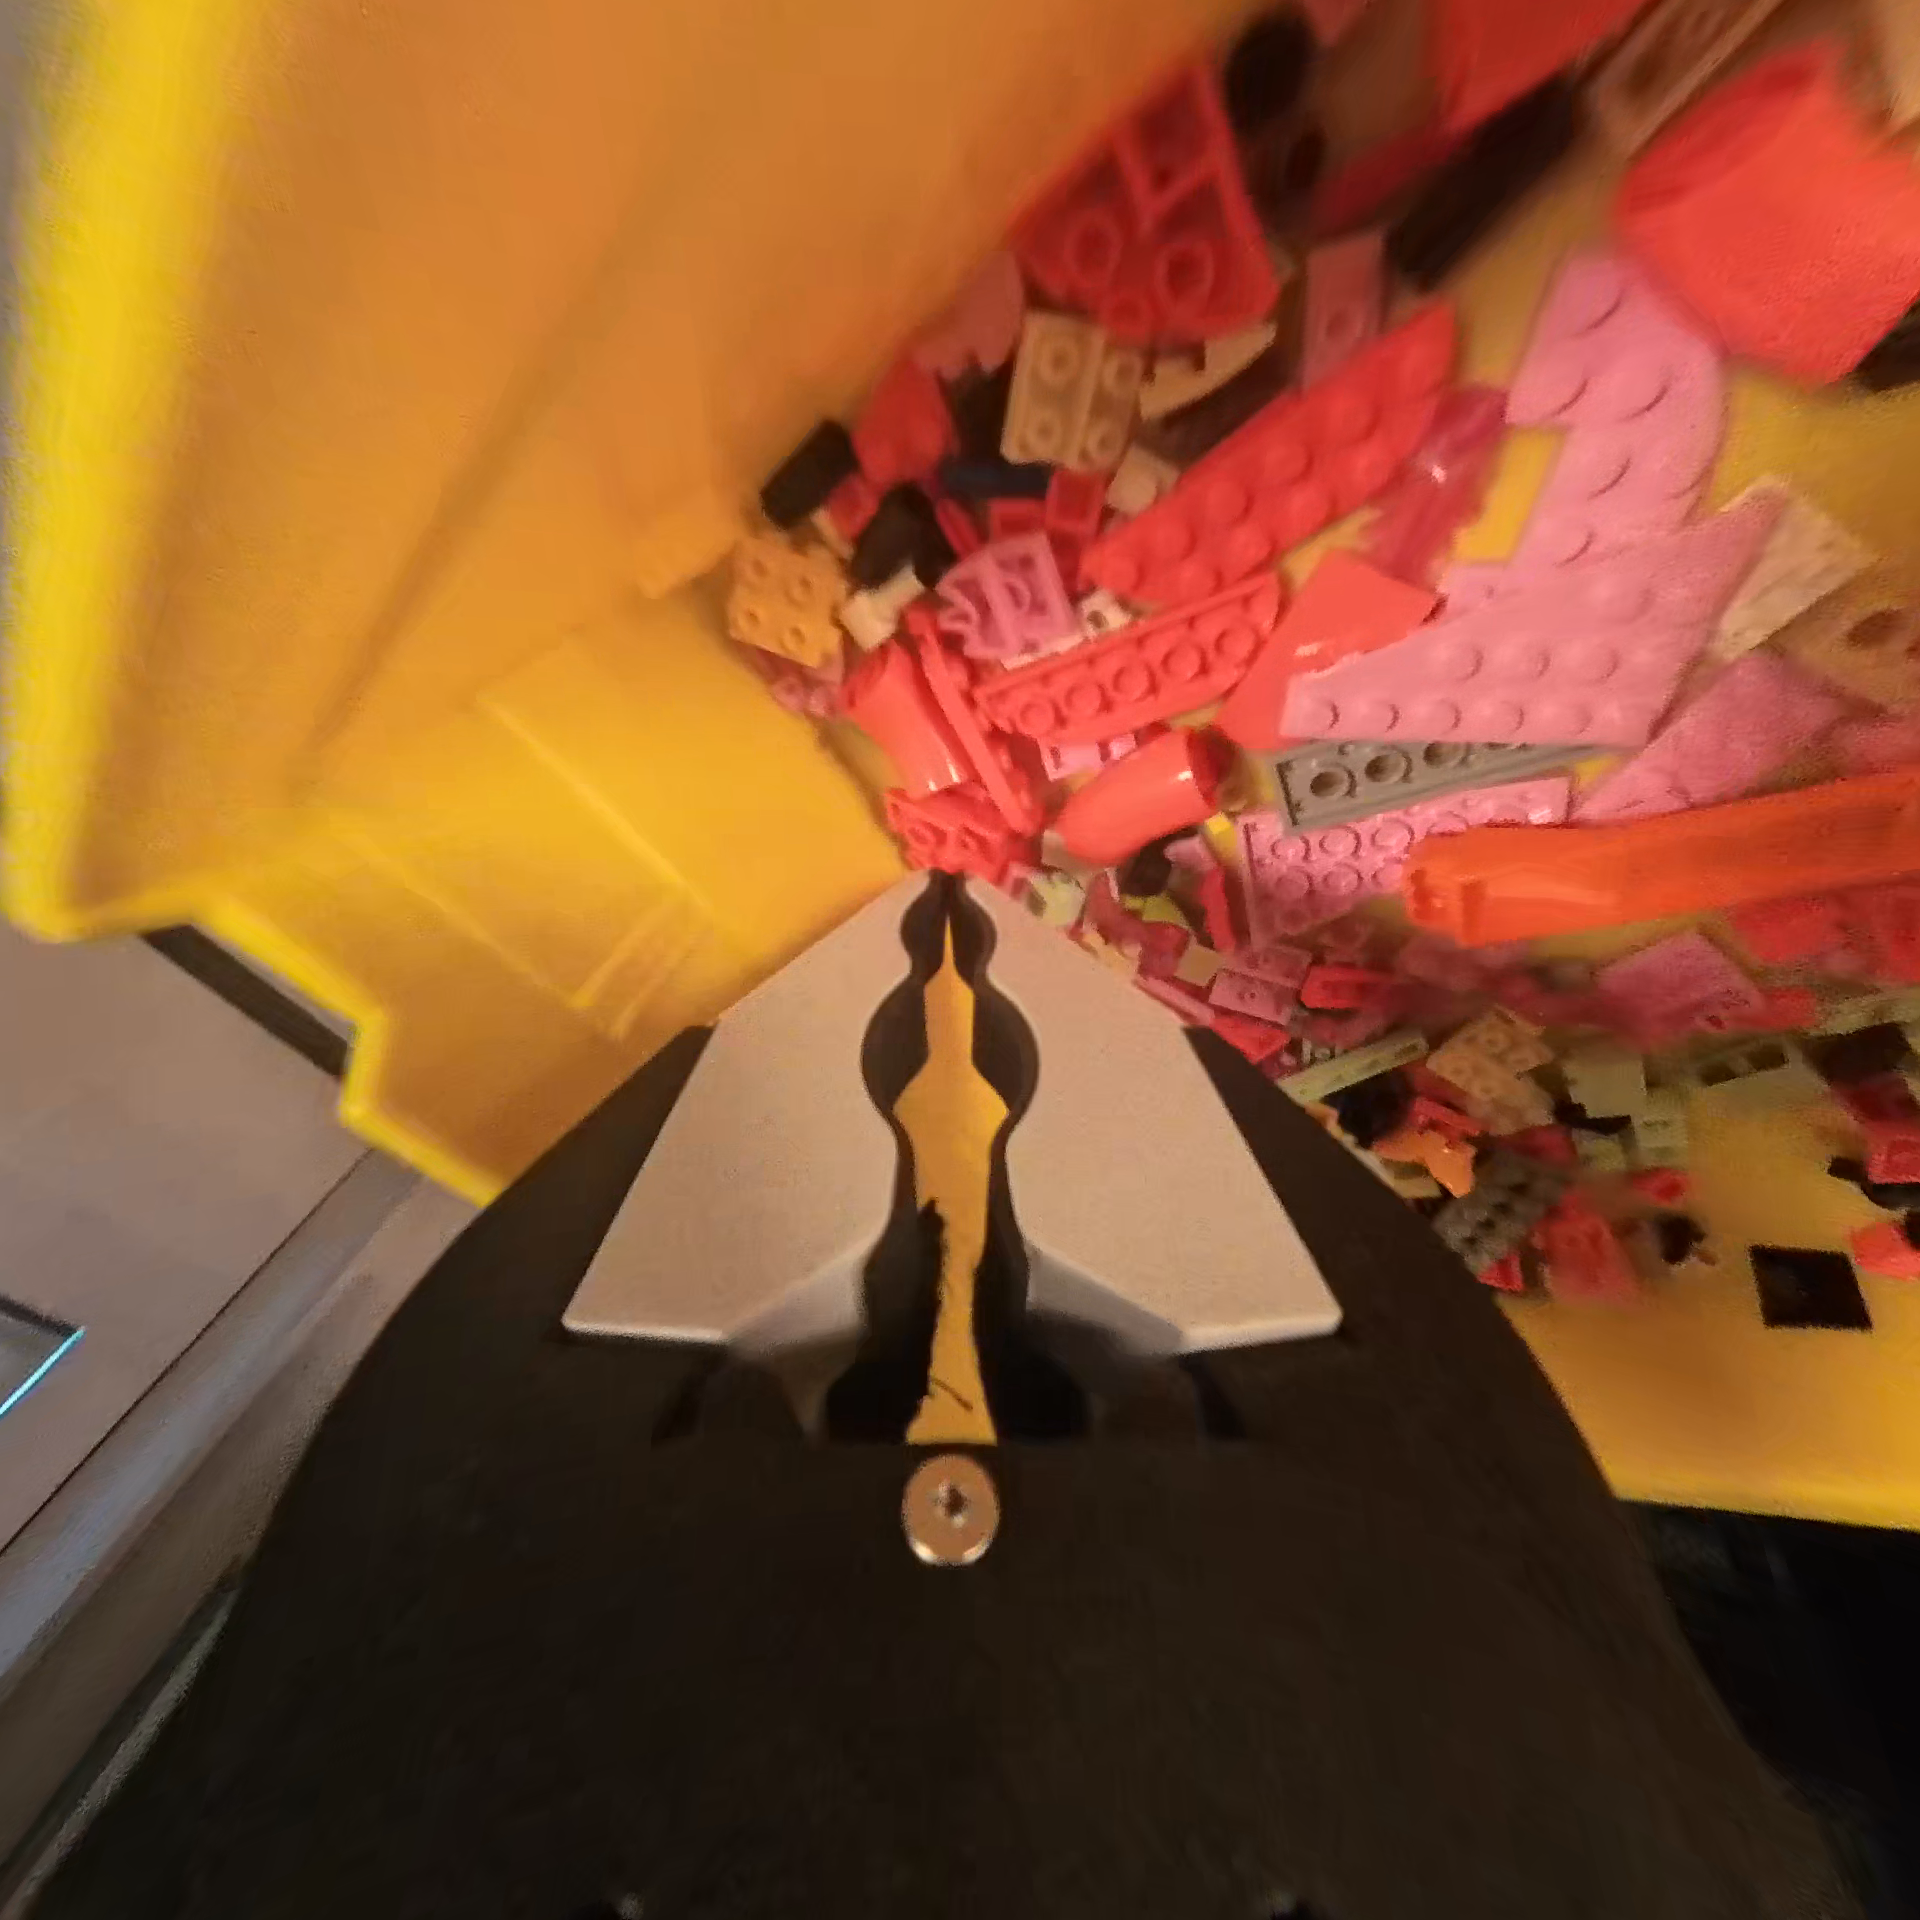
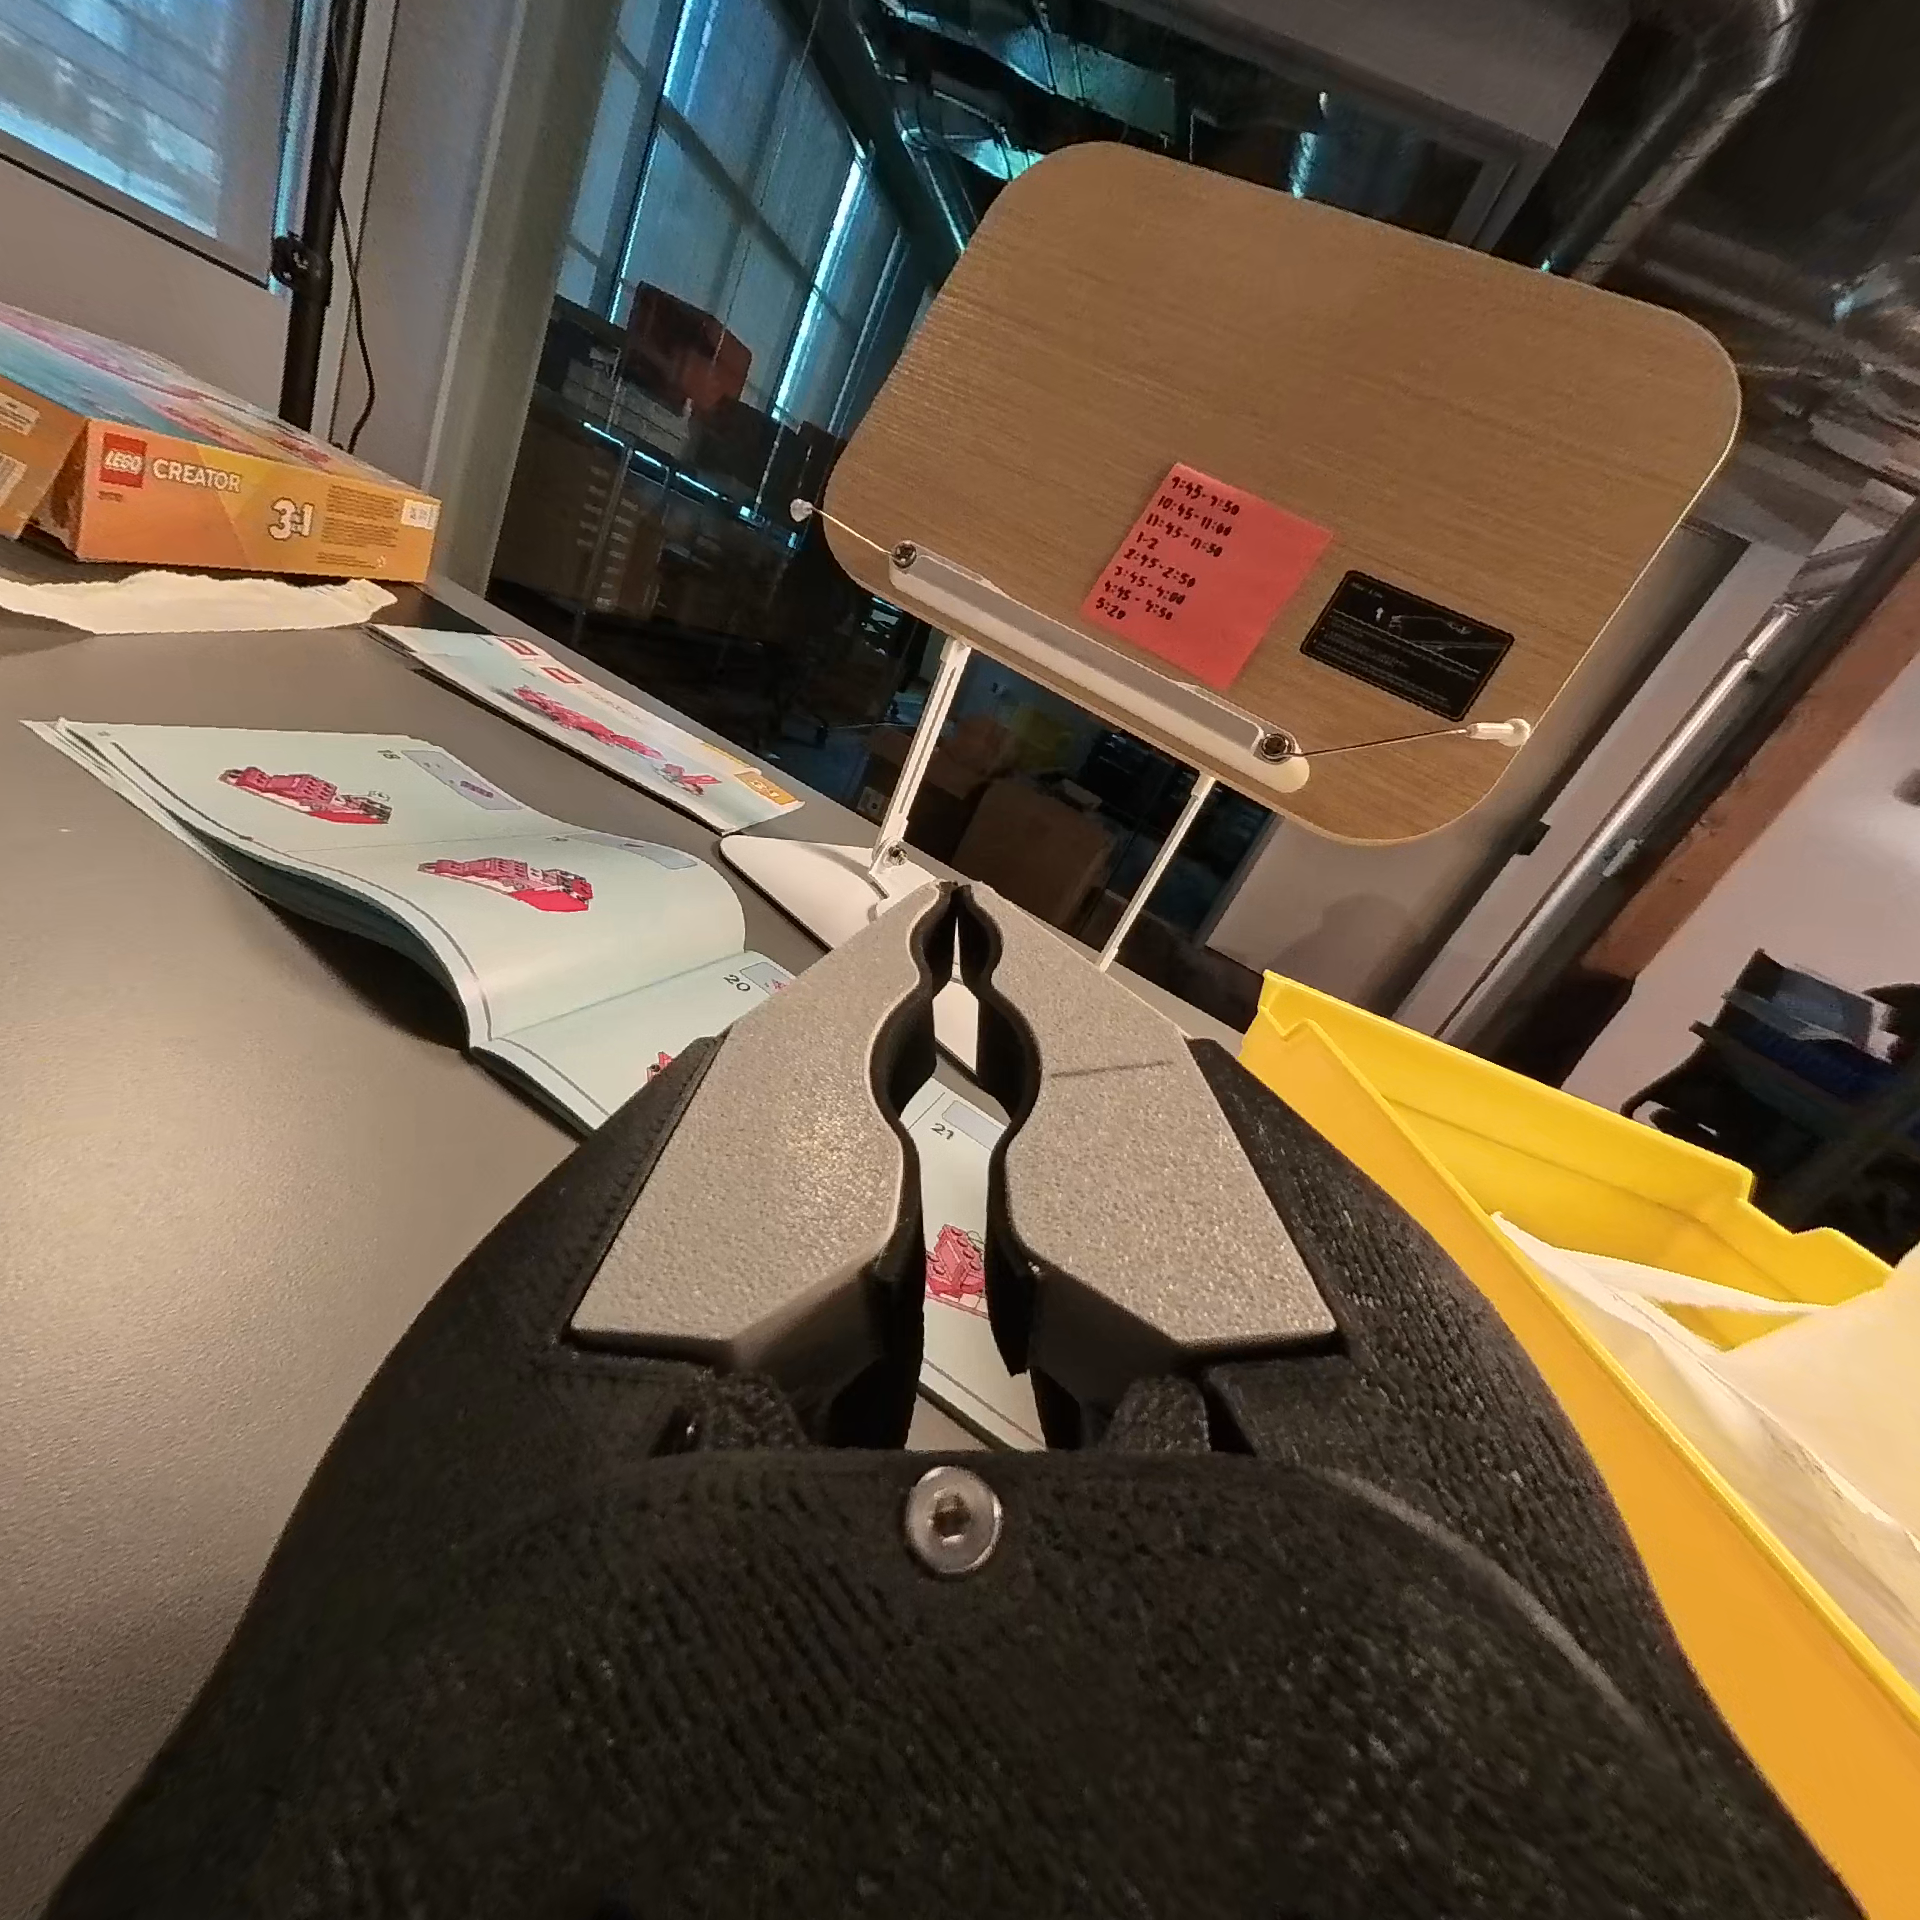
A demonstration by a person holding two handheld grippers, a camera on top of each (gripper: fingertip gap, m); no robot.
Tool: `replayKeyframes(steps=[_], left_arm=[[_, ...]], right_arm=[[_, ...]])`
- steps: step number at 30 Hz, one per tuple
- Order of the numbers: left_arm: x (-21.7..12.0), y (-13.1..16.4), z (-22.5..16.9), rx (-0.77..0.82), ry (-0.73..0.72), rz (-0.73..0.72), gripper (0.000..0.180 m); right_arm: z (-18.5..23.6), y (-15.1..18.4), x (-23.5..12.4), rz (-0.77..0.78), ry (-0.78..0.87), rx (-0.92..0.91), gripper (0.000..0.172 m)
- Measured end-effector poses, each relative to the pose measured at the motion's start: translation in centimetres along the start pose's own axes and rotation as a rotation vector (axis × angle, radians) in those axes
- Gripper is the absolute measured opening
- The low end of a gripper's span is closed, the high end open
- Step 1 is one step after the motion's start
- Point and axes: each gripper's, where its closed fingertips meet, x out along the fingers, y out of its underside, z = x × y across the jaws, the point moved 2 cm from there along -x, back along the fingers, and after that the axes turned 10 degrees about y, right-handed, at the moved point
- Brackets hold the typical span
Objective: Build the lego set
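In the left wrist view my left gripper reaches into a yellow bin of loose bricks. Its fingertips are together, right at a small red brick on the edge of the pile. I cannot tell whether they pinch any of it. A rounded red piece, a grey plate and a large pink plate lie just beyond. In the right wrist view my right gripper is shut with nothing between its tips. It hovers low over an open instruction booklet on the dark table.
A translucent orange piece lies to the right in the bin. A wooden book stand with a pink note stands ahead of the right gripper. The yellow bin is at its right, with a second booklet and an orange box at the far left. Spacing between my two grippers at the tips: around 60 centimeters. To the grey plate: left tips about 7 centimeters, right tips about 50 centimeters.
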Motion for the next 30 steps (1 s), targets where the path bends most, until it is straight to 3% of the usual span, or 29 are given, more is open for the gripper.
replayKeyframes(steps=[3,6,10,11,15,20,30], left_arm=[[1.1,0.7,-0.1,-0.012,0.016,0.076,0.000],[1.0,0.0,-0.6,-0.005,0.077,0.012,0.000],[-0.6,-2.2,-5.0,0.008,0.423,-0.182,0.000],[-1.0,-2.4,-4.9,-0.001,0.422,-0.199,0.000],[-1.3,-1.0,-1.1,-0.048,0.163,-0.132,0.010],[0.2,1.2,-1.1,-0.135,0.179,0.030,0.016],[0.8,1.0,-0.5,-0.123,0.101,0.075,0.013]], right_arm=[[0.0,0.0,0.0,-0.001,-0.001,0.004,0.000],[-0.1,0.0,0.0,-0.002,-0.002,0.008,0.000],[0.0,0.0,0.0,-0.002,-0.003,0.005,0.000],[0.0,0.0,0.0,-0.002,-0.003,0.005,0.000],[0.0,0.0,0.0,-0.001,-0.005,0.007,0.000],[0.1,0.0,0.1,-0.001,-0.010,0.007,0.000],[0.1,0.0,0.0,-0.004,-0.012,0.009,0.000]])
